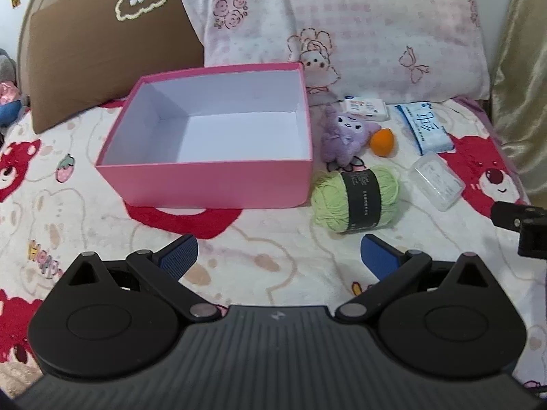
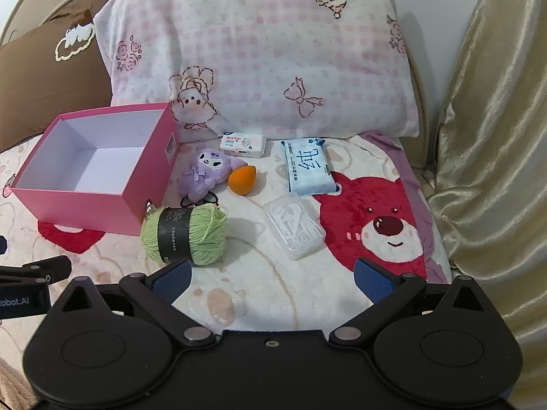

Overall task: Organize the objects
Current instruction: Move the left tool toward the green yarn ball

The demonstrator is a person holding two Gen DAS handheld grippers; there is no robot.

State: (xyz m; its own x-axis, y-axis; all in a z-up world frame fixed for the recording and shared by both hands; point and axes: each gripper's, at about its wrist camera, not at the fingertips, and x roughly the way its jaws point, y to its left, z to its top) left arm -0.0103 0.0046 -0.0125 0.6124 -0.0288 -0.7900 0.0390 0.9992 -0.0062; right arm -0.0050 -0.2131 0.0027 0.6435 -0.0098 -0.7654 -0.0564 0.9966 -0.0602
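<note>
step: I am starting | right hand-held gripper (image 2: 271,278): released, nothing held | yarn (image 2: 186,235): lying just ahead-left, nearest my right | box (image 2: 92,210): empty

We're clearly in someone's bedroom here: a bed with a fuzzy bear-print blanket (image 2: 376,212), a pink checked pillow (image 2: 259,54) and a brown cushion (image 1: 102,54) at the far end, gold curtain (image 2: 495,136) on the right.

Left gripper (image 1: 278,256) and right gripper (image 2: 271,278): matte black bodies with ribbed top plates, paired round housings with triangular cut-outs, silver pivot pins on the linkage arms, and blue textured pads (image 2: 171,280) on each finger; white lettering marks the left unit's side in the right wrist view
</note>
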